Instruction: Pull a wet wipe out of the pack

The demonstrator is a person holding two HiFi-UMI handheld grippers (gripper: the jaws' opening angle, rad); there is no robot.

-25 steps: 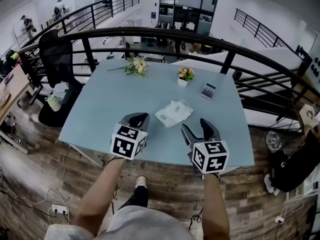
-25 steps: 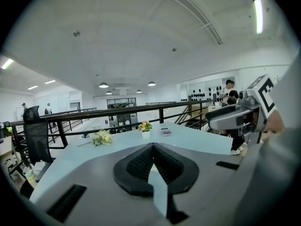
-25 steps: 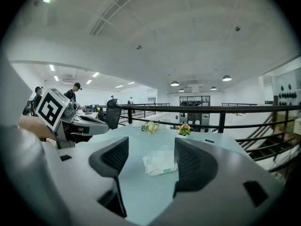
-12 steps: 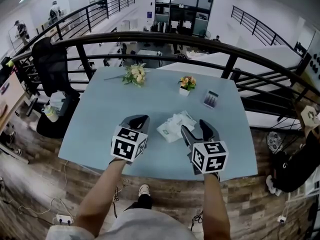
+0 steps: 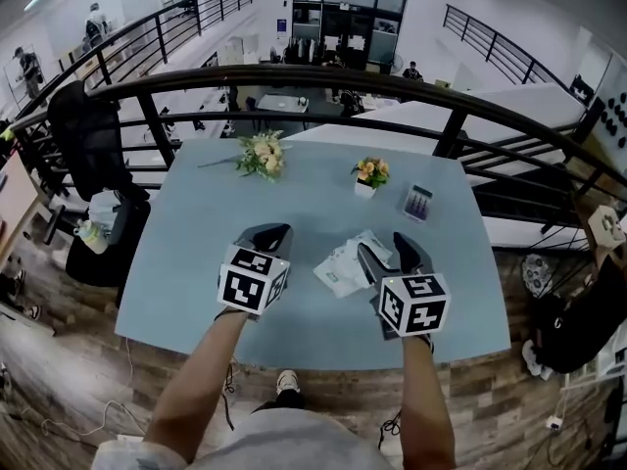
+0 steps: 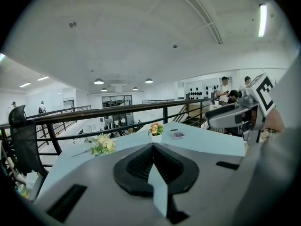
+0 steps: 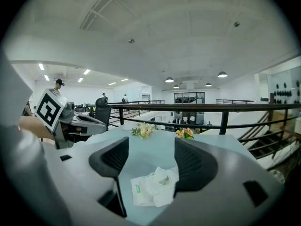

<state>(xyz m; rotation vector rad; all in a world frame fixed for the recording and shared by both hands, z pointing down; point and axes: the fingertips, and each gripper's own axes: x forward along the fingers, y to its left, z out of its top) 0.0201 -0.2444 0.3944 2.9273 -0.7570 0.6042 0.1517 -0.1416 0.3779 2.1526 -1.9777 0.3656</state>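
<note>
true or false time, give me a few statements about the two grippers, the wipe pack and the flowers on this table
1. The right gripper has its jaws apart and holds nothing. True.
2. The left gripper is shut on the wet wipe pack. False: its jaws are together but empty.
3. The wet wipe pack lies on the table, just ahead of the right gripper. True.
4. The flower pot stands on top of the pack. False: it stands on the table farther back, apart from the pack.
</note>
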